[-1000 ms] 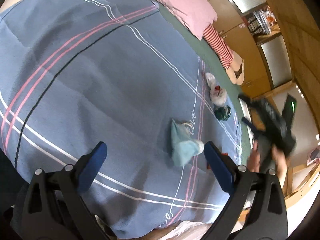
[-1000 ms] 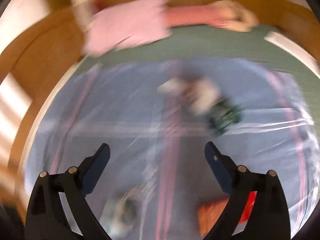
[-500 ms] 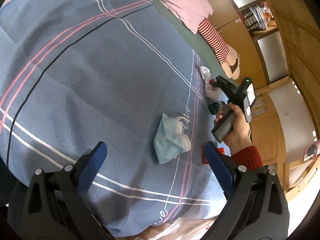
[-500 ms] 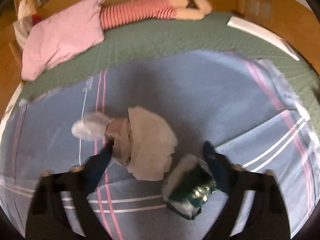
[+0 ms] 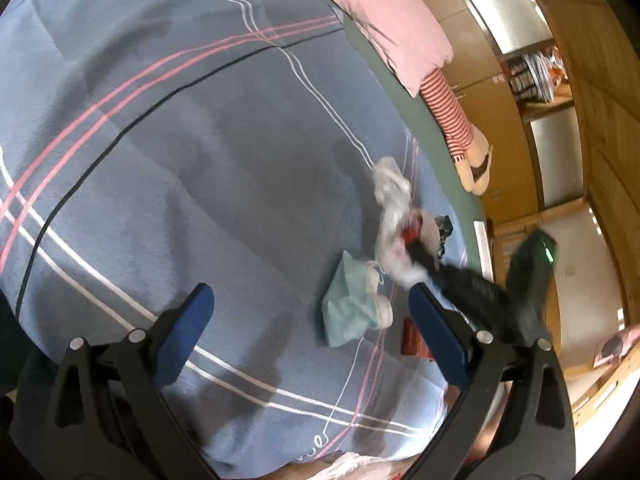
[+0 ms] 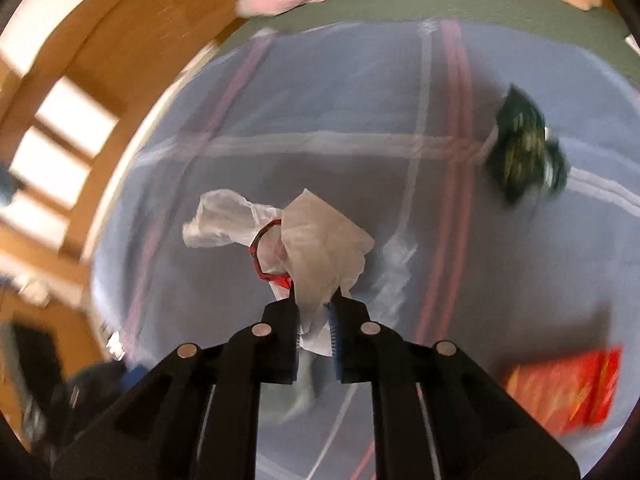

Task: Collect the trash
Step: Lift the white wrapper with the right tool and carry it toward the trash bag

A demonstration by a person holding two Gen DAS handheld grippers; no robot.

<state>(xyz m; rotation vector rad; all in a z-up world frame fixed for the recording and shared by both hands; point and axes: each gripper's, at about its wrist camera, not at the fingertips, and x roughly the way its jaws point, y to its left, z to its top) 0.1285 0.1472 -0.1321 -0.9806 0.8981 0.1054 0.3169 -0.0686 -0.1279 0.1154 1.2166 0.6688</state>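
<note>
My right gripper (image 6: 316, 300) is shut on a crumpled white wrapper (image 6: 320, 240) with a red ring in it, and the wrapper hangs just above the blue striped blanket (image 6: 360, 80). In the left wrist view the same white wrapper (image 5: 392, 208) is blurred at the tip of the right gripper (image 5: 420, 256). My left gripper (image 5: 310, 296) stands open over the blanket with nothing between its fingers. A light blue face mask (image 5: 352, 308) lies just ahead of it, toward the right finger. A dark green wrapper (image 6: 520, 148) and a red packet (image 6: 568, 388) lie on the blanket.
A pink pillow (image 5: 392, 20) and a striped doll (image 5: 452, 120) lie on the green sheet at the far side. Wooden cupboards (image 5: 516, 152) stand beyond the bed. White plastic (image 5: 352, 468) shows at the near edge under the left gripper.
The right gripper came down on the white wrapper, shut on it and pulled it off the blanket toward the mask. The left gripper stayed open and rolled slightly.
</note>
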